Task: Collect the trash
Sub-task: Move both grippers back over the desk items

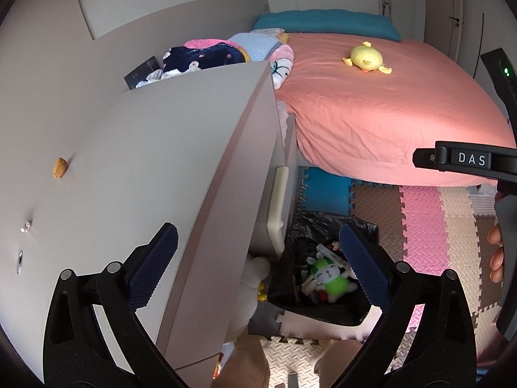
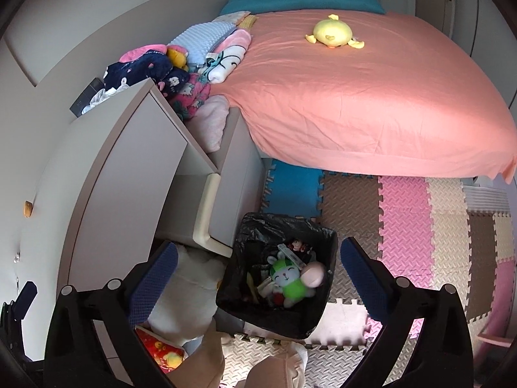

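A black-lined trash bin (image 2: 318,239) stands on the foam floor mats below both grippers; it also shows in the left wrist view (image 1: 300,223). Inside lie a green and white plush toy (image 2: 289,279), a pink round piece (image 2: 312,274) and wrappers. On the grey cabinet top (image 1: 135,161) lie a tan scrap (image 1: 60,167) and a small clear wrapper (image 1: 26,226). My left gripper (image 1: 258,268) is open and empty, over the cabinet edge and the bin. My right gripper (image 2: 258,268) is open and empty above the bin; its body (image 1: 468,158) shows at the left view's right edge.
A bed with a salmon sheet (image 2: 371,97) holds a yellow plush duck (image 2: 334,34). Folded clothes (image 2: 155,64) pile behind the cabinet. A white plush (image 2: 187,294) and a red packet (image 2: 158,349) lie beside the bin. Coloured foam mats (image 2: 404,226) cover the floor.
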The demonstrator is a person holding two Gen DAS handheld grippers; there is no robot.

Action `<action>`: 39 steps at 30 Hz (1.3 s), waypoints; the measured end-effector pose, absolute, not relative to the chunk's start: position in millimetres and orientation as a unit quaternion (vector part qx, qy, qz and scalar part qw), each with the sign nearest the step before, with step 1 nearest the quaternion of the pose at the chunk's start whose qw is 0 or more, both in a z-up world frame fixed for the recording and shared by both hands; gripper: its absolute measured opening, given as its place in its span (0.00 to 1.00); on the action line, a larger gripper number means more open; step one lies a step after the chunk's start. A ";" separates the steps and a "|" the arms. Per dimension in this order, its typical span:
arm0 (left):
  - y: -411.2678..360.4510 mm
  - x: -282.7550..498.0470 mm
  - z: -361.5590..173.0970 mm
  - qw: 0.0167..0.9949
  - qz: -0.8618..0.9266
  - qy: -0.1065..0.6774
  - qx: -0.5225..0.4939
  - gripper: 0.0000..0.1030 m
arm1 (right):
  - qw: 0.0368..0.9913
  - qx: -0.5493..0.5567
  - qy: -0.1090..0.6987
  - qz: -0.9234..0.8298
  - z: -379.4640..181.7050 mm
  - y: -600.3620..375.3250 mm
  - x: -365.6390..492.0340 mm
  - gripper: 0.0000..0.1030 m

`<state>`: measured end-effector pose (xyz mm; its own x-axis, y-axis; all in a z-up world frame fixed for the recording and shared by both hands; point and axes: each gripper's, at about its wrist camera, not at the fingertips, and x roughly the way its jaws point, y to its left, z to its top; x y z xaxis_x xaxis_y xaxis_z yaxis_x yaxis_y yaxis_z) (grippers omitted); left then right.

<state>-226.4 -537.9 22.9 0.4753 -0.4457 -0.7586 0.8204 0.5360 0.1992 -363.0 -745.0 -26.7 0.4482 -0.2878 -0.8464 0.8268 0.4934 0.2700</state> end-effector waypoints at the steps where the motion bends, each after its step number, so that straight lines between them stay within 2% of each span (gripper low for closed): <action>1: -537.7 -226.8 22.7 0.811 -0.390 0.333 0.281 0.94 | 0.774 0.354 0.383 -0.360 -27.6 -745.2 -363.5 0.97; 20: -518.0 -199.5 36.9 0.821 -0.383 0.336 0.257 0.94 | 0.791 0.324 0.386 -0.345 -4.9 -721.9 -328.9 0.97; 39: -409.5 -79.1 55.0 0.873 -0.270 0.367 0.176 0.94 | 0.855 0.239 0.377 -0.265 43.9 -639.5 -204.0 0.97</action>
